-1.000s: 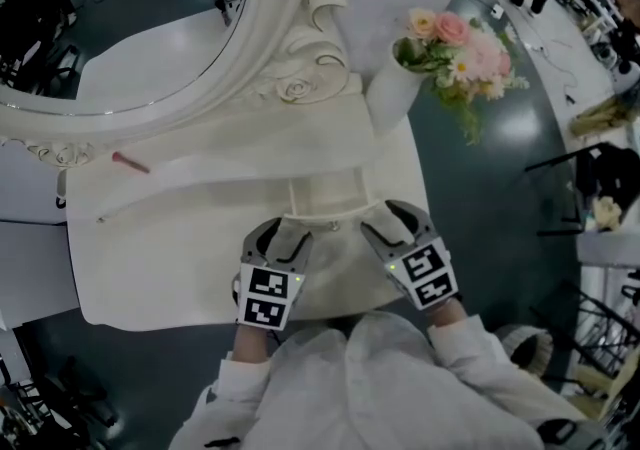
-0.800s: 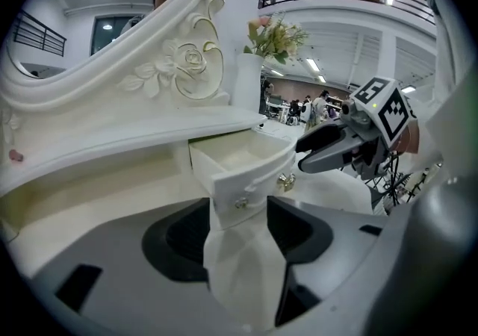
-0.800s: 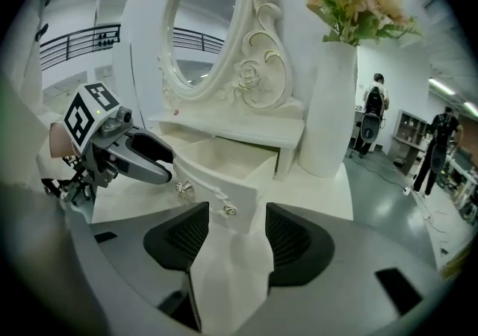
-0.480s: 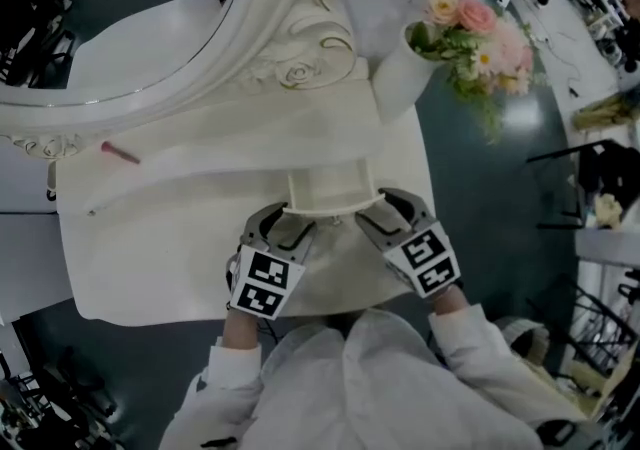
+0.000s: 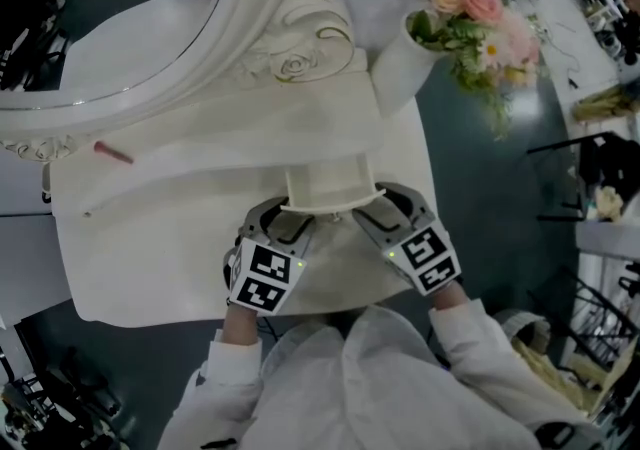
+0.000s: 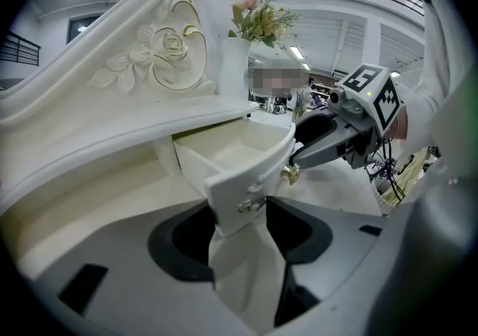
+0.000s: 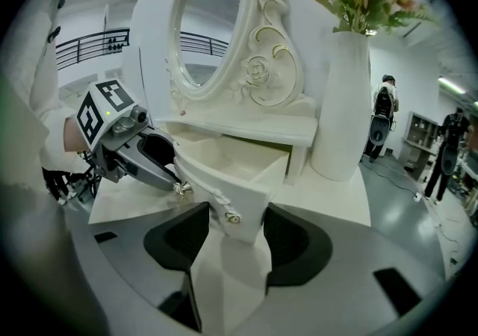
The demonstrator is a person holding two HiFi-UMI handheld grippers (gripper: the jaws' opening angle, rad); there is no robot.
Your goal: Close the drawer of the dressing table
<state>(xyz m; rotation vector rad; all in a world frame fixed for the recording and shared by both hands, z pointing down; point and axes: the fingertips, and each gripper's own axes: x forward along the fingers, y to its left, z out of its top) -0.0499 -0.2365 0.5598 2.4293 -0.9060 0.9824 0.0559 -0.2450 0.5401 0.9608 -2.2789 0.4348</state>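
Note:
The white dressing table [image 5: 180, 238] has its small middle drawer [image 5: 325, 188] pulled out and empty. My left gripper [image 5: 283, 221] is at the drawer front's left end and my right gripper [image 5: 390, 210] at its right end. In the left gripper view the drawer front [image 6: 246, 178] with its metal knobs [image 6: 290, 172] sits between the wide jaws of the left gripper [image 6: 235, 230], and the pads do not press on it. In the right gripper view the drawer [image 7: 231, 170] stands the same way between the open jaws of the right gripper [image 7: 228, 241].
An oval mirror [image 5: 120, 28] in a carved frame stands at the back of the dressing table. A white vase with pink flowers [image 5: 400, 78] stands at the back right. A small red stick [image 5: 112, 152] lies on the top at the left. Dark floor surrounds the table.
Both grippers have edged in to flank the drawer front, which earlier lay just ahead of their tips. The left gripper has rolled slightly.

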